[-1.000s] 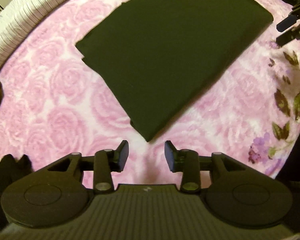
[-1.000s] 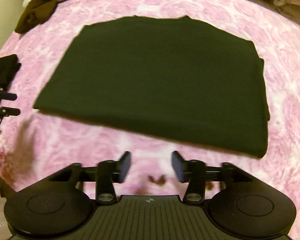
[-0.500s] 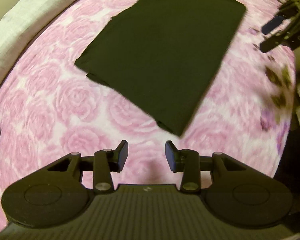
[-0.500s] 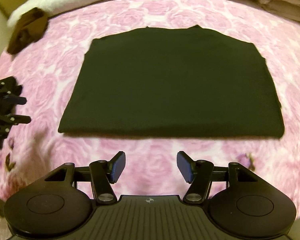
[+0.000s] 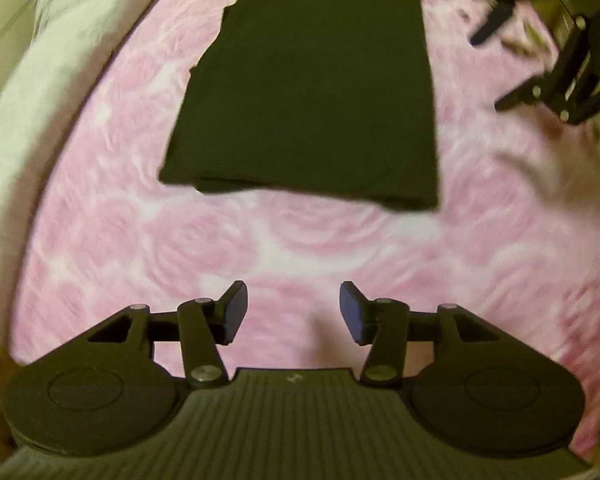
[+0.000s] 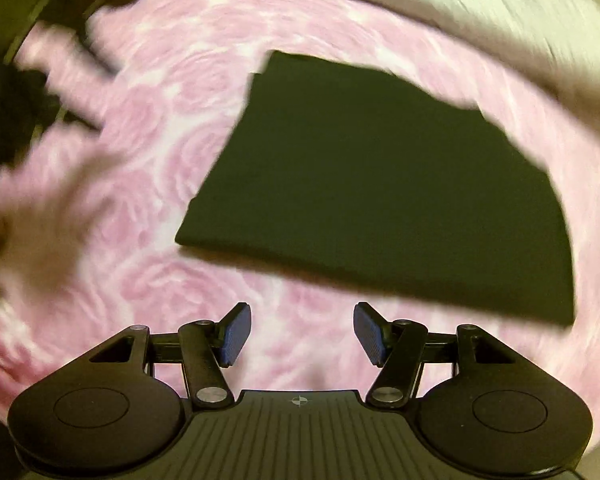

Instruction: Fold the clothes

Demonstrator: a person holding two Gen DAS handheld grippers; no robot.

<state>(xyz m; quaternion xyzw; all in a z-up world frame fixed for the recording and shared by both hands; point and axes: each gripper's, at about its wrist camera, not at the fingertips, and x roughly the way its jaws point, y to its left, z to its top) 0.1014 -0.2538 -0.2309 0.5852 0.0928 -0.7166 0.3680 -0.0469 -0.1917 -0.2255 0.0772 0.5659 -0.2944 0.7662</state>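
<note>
Looking along the left gripper (image 5: 292,310), jaws apart and empty, the dark garment (image 5: 312,88) lies flat as a squared shape on the pink rose blanket (image 5: 300,240), layered edge nearest. The right gripper (image 6: 298,334) (also spread, holding nothing) sees it just ahead, edges straight. This fits either a finished fold or a pause before another; the blurred pictures don't settle which.
</note>
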